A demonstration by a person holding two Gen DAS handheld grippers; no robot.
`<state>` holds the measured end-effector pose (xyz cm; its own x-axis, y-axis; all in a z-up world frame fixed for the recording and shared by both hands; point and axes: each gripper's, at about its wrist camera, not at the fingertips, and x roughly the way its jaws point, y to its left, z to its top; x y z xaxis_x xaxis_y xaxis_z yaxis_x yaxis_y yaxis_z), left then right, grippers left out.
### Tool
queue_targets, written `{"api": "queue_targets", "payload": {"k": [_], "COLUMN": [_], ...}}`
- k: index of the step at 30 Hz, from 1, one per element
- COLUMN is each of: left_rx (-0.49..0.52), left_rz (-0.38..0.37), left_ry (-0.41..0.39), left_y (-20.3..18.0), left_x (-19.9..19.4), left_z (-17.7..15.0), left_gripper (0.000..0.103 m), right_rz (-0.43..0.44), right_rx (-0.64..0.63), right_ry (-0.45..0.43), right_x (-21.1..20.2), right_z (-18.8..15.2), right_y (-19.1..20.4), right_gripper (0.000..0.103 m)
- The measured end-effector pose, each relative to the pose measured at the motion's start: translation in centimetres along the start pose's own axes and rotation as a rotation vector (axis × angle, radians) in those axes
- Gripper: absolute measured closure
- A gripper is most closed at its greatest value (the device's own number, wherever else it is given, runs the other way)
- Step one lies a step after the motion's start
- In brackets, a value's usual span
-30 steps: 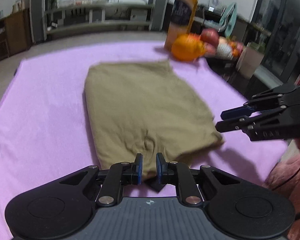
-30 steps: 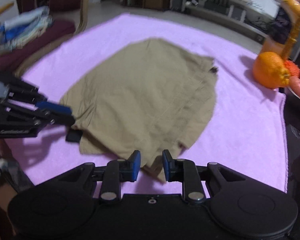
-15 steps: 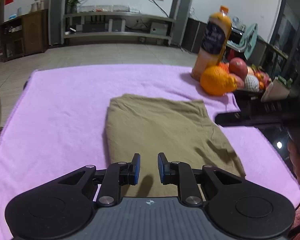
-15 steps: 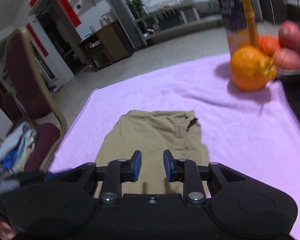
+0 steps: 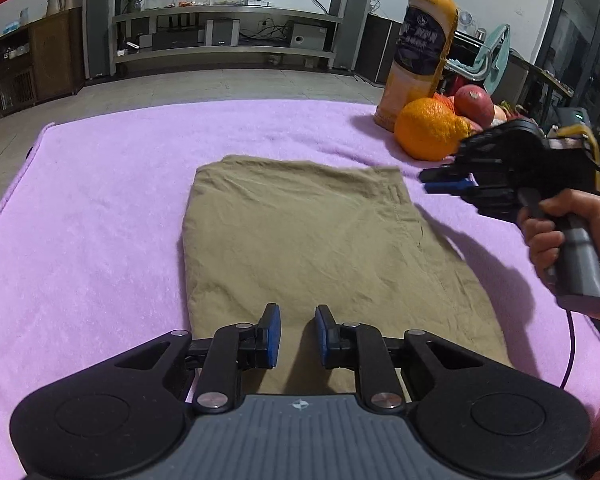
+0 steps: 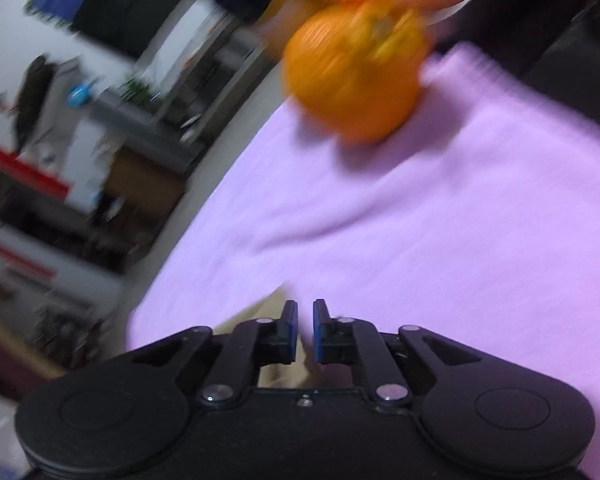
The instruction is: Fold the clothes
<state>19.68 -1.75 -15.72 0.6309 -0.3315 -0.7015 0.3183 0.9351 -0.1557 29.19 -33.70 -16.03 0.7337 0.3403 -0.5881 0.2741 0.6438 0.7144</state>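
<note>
Folded khaki garment (image 5: pixel 320 248) lies flat on the table, on a pink-purple cloth (image 5: pixel 100 208), roughly centred, a rough rectangle with the far edge neat and the near right corner flaring out. Left hand-held gripper (image 5: pixel 297 334) hovers over the garment's near edge, blue pads (image 5: pixel 273 334) apart with a clear gap, nothing between them. Whether the tips touch the fabric: cannot tell.

Right hand-held gripper (image 5: pixel 446 182), seen from the left wrist view, is held in the person's hand (image 5: pixel 568 232) above the cloth, just off the garment's far right corner, pointing left. Fingers look close together there. Right wrist view is heavily motion-blurred: right hand-held gripper (image 6: pixel 305 330) shows a narrow gap between its pads, nothing clamped; a strip of khaki fabric (image 6: pixel 260 312) sits just under and left of the fingertips.

At the far right corner of the table: orange (image 5: pixel 430 128) on the cloth, touching or just beside a tall juice bottle (image 5: pixel 420 48) with orange liquid, cap on. Behind the orange, red apple (image 5: pixel 474 102) and other fruit bunched together; what container holds them is hidden. In the right wrist view the orange (image 6: pixel 356 68) is blurred, ahead of the gripper and well apart from it.
</note>
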Motion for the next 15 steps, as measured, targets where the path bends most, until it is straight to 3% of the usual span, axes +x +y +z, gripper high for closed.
{"api": "queue_targets", "payload": {"k": [2, 4, 7, 9, 12, 15], "left_rx": [-0.047, -0.101, -0.202, -0.286, -0.403, -0.479], "left_rz": [-0.006, -0.008, -0.009, -0.015, -0.034, -0.059], "left_ry": [-0.035, -0.068, -0.091, -0.084, -0.024, 0.037], "left_y": [0.7, 1.8, 3.7, 5.3, 7.3, 8.2], "left_x": [-1.5, -3.3, -5.1, -5.5, -3.8, -1.9], "left_z": [0.6, 1.0, 1.1, 0.9, 0.3, -0.4], "left_gripper": [0.082, 0.067, 0.058, 0.043, 0.041, 0.041], "right_rz": [0.042, 0.068, 0.064, 0.069, 0.067, 0.031], "right_rx": [0.02, 0.006, -0.084, -0.128, -0.079, -0.02], "right_ry": [0.013, 0.045, 0.075, 0.092, 0.143, 0.219], "right_x": [-2.3, -4.8, -8.4, -10.1, -10.5, -8.3], "right_z": [0.1, -0.4, -2.4, -3.5, -4.5, -5.0], "right_y": [0.3, 1.2, 2.8, 2.8, 1.1, -1.0], "right_gripper": [0.093, 0.089, 0.079, 0.067, 0.052, 0.051]}}
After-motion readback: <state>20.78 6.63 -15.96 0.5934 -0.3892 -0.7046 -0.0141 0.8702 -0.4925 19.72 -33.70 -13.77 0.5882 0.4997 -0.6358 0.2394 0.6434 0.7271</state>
